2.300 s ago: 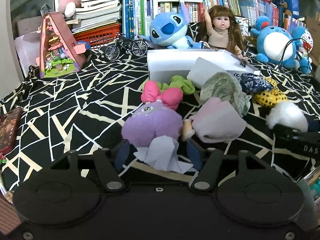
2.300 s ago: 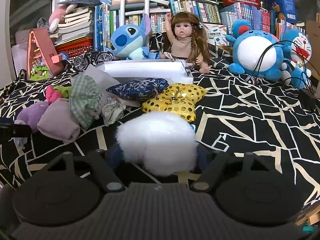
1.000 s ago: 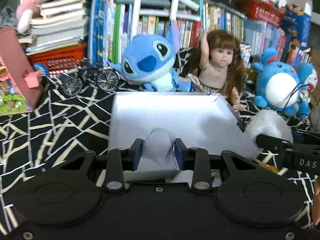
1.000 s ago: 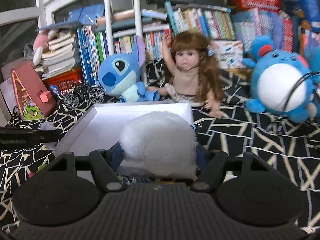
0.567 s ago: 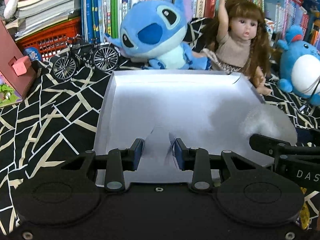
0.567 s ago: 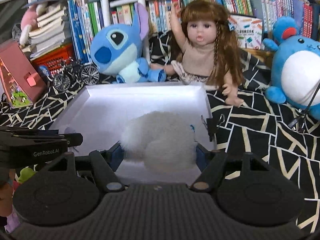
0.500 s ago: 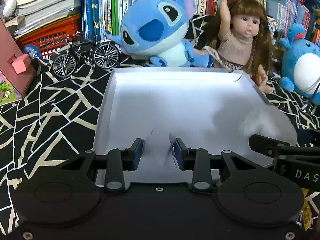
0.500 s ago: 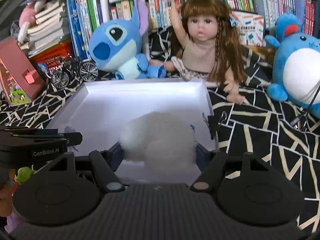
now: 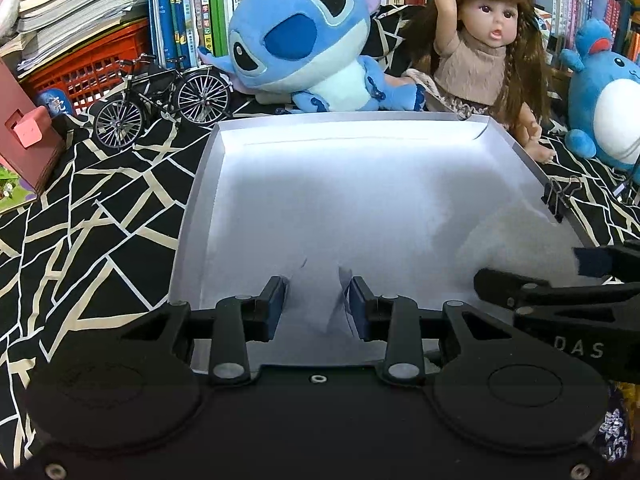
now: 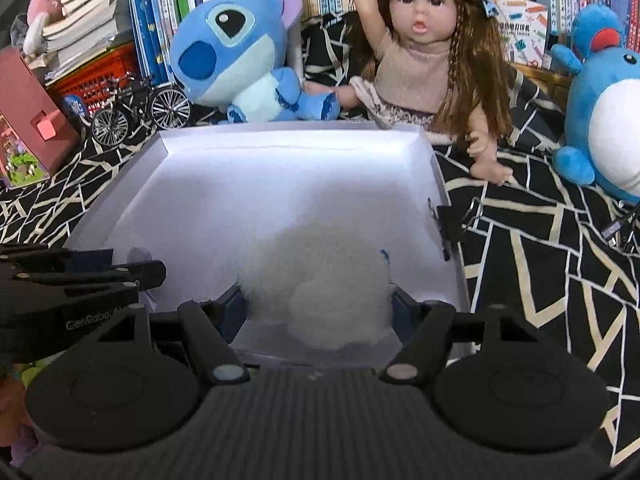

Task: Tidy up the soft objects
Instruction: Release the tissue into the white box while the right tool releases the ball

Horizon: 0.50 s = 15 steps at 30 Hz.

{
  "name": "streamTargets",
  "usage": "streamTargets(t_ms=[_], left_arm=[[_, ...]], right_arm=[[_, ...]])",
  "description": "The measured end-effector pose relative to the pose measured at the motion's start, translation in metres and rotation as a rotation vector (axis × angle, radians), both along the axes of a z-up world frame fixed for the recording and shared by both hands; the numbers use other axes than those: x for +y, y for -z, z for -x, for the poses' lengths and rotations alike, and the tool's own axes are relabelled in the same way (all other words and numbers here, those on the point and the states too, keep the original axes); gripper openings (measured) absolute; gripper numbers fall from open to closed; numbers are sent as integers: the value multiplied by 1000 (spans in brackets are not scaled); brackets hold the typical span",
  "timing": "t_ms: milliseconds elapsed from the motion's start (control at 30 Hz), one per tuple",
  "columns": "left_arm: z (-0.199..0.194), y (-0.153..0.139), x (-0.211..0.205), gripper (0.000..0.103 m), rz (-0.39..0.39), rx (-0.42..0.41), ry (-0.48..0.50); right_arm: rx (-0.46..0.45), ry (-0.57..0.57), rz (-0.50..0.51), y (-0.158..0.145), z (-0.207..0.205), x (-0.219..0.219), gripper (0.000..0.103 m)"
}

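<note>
Left wrist view: the left gripper (image 9: pixel 318 304) is clenched on a pale folded cloth (image 9: pixel 320 300), which stands upright between its pads and just past them, over the near edge of the white box (image 9: pixel 200 200). The box floor lies directly ahead of and below the fingertips, bare where it can be seen. The right gripper (image 9: pixel 560 280) enters at the right, level with this one. Right wrist view: the right gripper grasps a white fluffy ball (image 10: pixel 320 292), which fills the gap between its pads. The ball hangs over the near right part of the box, whose long side runs across the fingers. Judgement: both hands are about equally near the box; whether either item touches the floor cannot be told; release downward appears the next step
</note>
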<state>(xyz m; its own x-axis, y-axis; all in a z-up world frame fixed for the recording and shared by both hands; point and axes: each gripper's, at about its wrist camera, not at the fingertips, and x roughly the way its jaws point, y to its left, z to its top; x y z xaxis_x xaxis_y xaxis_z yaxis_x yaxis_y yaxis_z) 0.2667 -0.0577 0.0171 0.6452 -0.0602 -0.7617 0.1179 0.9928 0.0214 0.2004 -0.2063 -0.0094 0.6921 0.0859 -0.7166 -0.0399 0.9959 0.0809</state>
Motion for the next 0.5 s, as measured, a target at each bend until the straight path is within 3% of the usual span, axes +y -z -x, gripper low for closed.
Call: streamTargets(t_ms=[200,267,367,500], left_arm=[[0,-1,0,36,2,-1,16],[0,-2,2,39,17,1,17],[3,-9,5,49,47,-13,17],[14,-26,8,72,47,-79,24]], right_arm=[[14,-5,-8,5,-1,-1,75],[7,-6,-16,3,0,-2,81],[-22,-12,-26,-2,5,-4,86],[-77,-14,-19,-15,16,-4,90]])
